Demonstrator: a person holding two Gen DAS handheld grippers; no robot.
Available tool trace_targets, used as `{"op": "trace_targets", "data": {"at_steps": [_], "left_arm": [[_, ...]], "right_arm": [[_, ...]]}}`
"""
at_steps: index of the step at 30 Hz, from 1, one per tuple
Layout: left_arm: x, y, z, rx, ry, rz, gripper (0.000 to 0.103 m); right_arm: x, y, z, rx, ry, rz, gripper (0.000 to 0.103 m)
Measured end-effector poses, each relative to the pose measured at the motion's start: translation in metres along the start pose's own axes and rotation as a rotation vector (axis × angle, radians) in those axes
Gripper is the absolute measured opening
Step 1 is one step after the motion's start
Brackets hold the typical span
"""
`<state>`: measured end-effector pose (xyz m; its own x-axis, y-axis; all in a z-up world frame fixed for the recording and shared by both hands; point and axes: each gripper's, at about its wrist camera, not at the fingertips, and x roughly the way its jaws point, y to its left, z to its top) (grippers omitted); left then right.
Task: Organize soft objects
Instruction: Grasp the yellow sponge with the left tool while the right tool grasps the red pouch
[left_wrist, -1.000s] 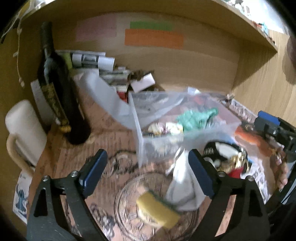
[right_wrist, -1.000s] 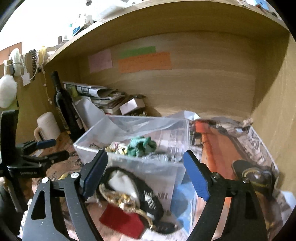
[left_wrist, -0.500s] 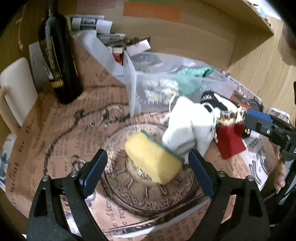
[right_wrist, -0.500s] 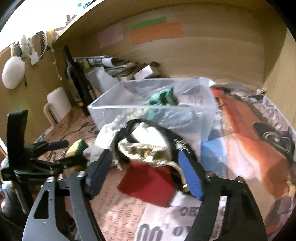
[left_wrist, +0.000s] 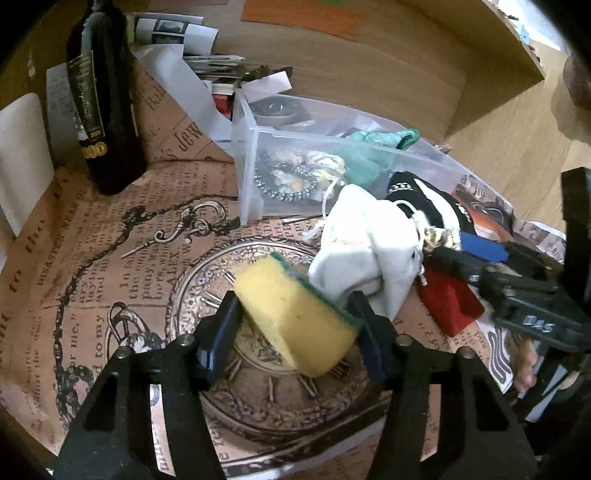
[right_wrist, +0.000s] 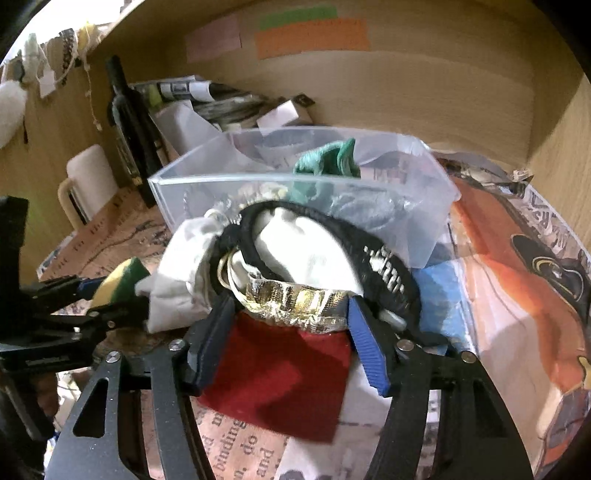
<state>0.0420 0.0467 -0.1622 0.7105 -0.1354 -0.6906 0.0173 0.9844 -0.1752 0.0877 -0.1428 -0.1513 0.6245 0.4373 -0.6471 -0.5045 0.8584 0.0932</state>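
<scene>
My left gripper (left_wrist: 293, 325) is shut on a yellow sponge (left_wrist: 291, 321) with a green scouring side, on the printed paper. A white drawstring pouch (left_wrist: 365, 254) lies right behind the sponge. My right gripper (right_wrist: 286, 332) is shut on a red pouch with a gold top (right_wrist: 284, 365); it also shows in the left wrist view (left_wrist: 448, 308). A black-edged white fabric piece (right_wrist: 314, 243) lies against the pouches. A clear plastic bin (right_wrist: 424, 206) behind them holds a teal cloth (right_wrist: 328, 162) and beads.
A dark wine bottle (left_wrist: 107, 107) and a white mug (left_wrist: 22, 155) stand at the left. Stacked papers (left_wrist: 207, 62) lie at the back against the wooden wall. A wooden side panel (right_wrist: 565, 122) closes the right side.
Both grippers moved forward and down and closed: the left onto the yellow sponge, the right onto the red pouch's gold neck.
</scene>
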Motion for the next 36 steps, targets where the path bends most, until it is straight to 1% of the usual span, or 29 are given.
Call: {"op": "trace_targets", "data": {"at_steps": [5, 6, 7, 8, 9, 13, 19, 28, 33, 36], "left_arm": [[-0.005, 0.003, -0.002, -0.012, -0.007, -0.001, 0.052], [-0.006, 0.004, -0.003, -0.016, -0.01, 0.002, 0.052], [-0.007, 0.006, -0.003, -0.02, -0.013, 0.004, 0.049], [-0.009, 0.007, -0.002, -0.024, -0.014, 0.003, 0.039], [-0.01, 0.008, -0.002, -0.03, -0.011, -0.001, 0.036], [-0.017, 0.011, 0.003, -0.048, -0.031, 0.0, 0.032], [-0.029, 0.013, 0.01, -0.055, -0.076, 0.014, 0.03], [-0.042, 0.019, 0.027, -0.088, -0.136, 0.031, 0.029], [-0.045, 0.017, 0.041, -0.092, -0.168, 0.022, 0.029], [-0.046, 0.013, 0.049, -0.086, -0.184, 0.02, 0.029]], "right_arm": [[0.001, -0.002, -0.002, -0.001, 0.01, 0.008, 0.042], [0.002, -0.002, -0.003, 0.0, 0.014, 0.011, 0.037], [0.003, -0.002, -0.003, -0.002, 0.017, 0.016, 0.032], [0.003, -0.002, -0.004, -0.005, 0.015, 0.023, 0.031], [0.003, -0.001, -0.005, -0.004, 0.007, 0.022, 0.028], [-0.003, -0.003, -0.006, 0.011, -0.02, 0.03, 0.022], [-0.026, -0.008, -0.006, 0.017, -0.067, 0.01, 0.021], [-0.058, -0.017, 0.007, 0.031, -0.166, 0.001, 0.021], [-0.069, -0.023, 0.019, 0.026, -0.226, -0.039, 0.021], [-0.072, -0.027, 0.027, 0.01, -0.257, -0.085, 0.021]]}}
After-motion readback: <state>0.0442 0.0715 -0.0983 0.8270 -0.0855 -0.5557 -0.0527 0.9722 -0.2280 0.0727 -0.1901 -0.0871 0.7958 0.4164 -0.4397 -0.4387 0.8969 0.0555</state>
